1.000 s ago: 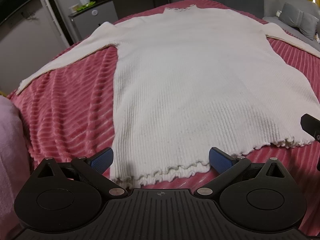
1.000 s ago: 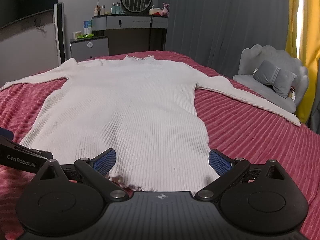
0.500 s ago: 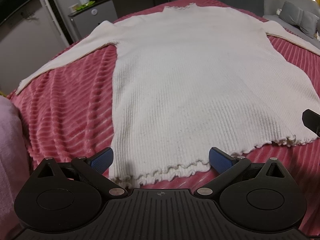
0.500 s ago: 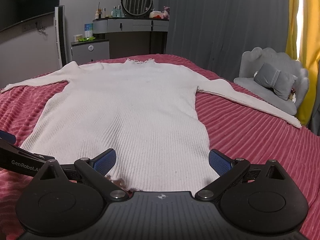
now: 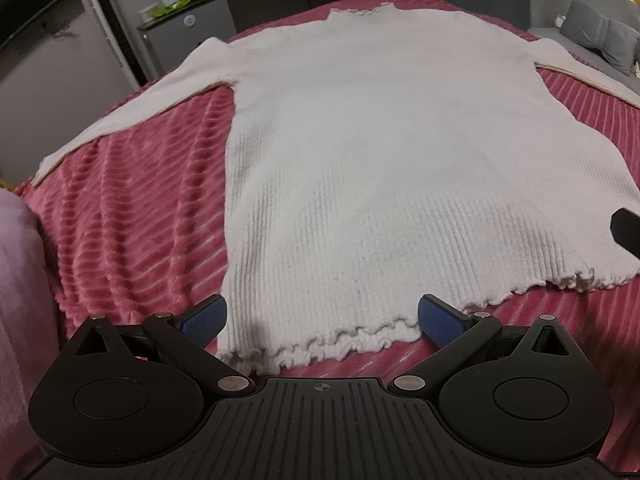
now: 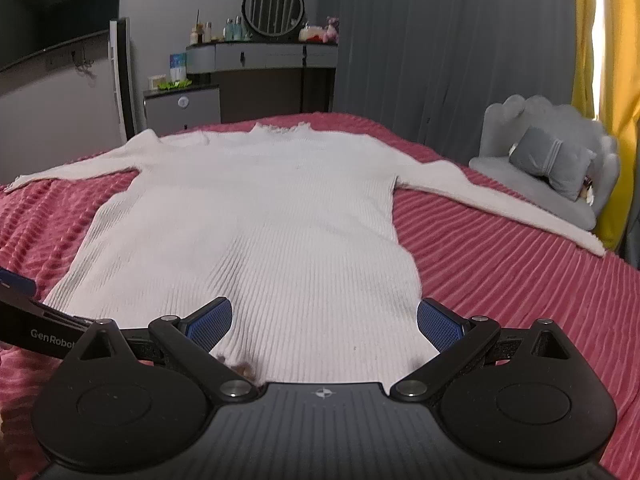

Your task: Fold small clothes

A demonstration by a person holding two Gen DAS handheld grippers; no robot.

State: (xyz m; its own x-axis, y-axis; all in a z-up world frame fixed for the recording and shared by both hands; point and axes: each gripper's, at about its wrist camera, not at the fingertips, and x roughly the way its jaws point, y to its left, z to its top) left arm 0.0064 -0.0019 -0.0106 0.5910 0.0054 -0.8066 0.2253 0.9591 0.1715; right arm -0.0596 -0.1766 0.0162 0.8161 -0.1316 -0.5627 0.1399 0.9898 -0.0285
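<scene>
A: Sweater [image 5: 380, 152], white ribbed knit, lies flat and face-up on the bed [image 5: 132, 208], which has a pink ribbed cover. Both sleeves spread outward, collar at the far end, frilled hem nearest the cameras.

B: Left tool [image 5: 322, 316]?

A: Spread wide, nothing between the blue pads [image 5: 204, 316]. It sits low at the hem, toward the sweater's left corner; the hem edge lies between the two fingers. Whether the pads touch the fabric, cannot tell.

B: Right tool [image 6: 324, 318]?

A: Also spread wide, empty. It sits at the hem's other side, over the knit. The left tool's body shows at the left edge of the right wrist view.

B: Surroundings?

A: Grey chair [image 6: 552, 160] with a cushion beside the bed, dresser [image 6: 260, 76] with a round mirror behind it, grey curtain.
</scene>
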